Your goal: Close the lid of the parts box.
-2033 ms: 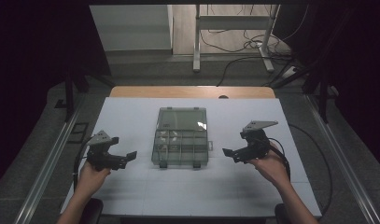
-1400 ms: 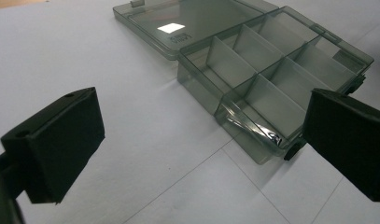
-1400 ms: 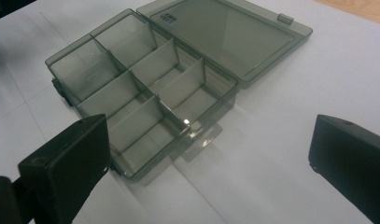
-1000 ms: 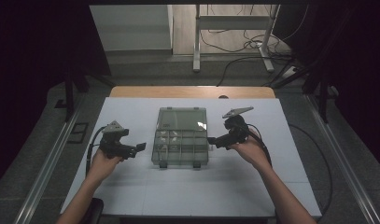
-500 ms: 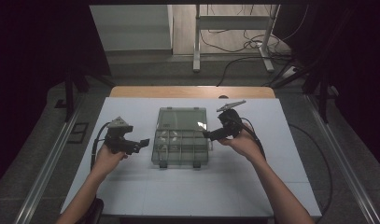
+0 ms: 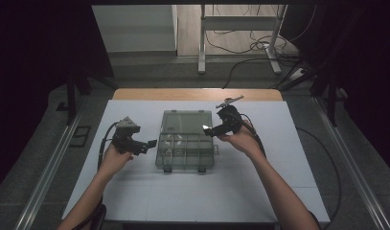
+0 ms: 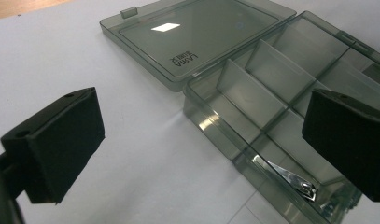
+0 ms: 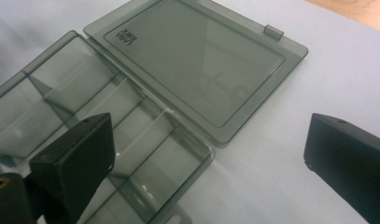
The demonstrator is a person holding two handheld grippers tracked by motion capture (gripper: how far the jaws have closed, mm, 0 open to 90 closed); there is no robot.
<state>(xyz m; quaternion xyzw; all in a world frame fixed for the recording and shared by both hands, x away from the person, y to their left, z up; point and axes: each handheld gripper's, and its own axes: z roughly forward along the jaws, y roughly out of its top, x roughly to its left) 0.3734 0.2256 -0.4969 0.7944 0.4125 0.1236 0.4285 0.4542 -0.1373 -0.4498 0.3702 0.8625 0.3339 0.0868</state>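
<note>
Both grippers, left (image 6: 152, 142) and right (image 6: 208, 130), jaws wide open and empty, flank the open compartment box (image 6: 185, 143) mid-frame; an off-centre nudge could skid it across the worktop (image 6: 135, 191).

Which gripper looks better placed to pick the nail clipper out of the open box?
Probably the left gripper: its open jaws frame the nail clipper in the box's near corner compartment. The right gripper faces the lid.

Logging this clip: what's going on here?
A person holds a gripper in each hand beside an open clear organiser box on a white table. The left gripper and right gripper are both open and empty. The lid lies flat; a nail clipper sits in one compartment.
</note>
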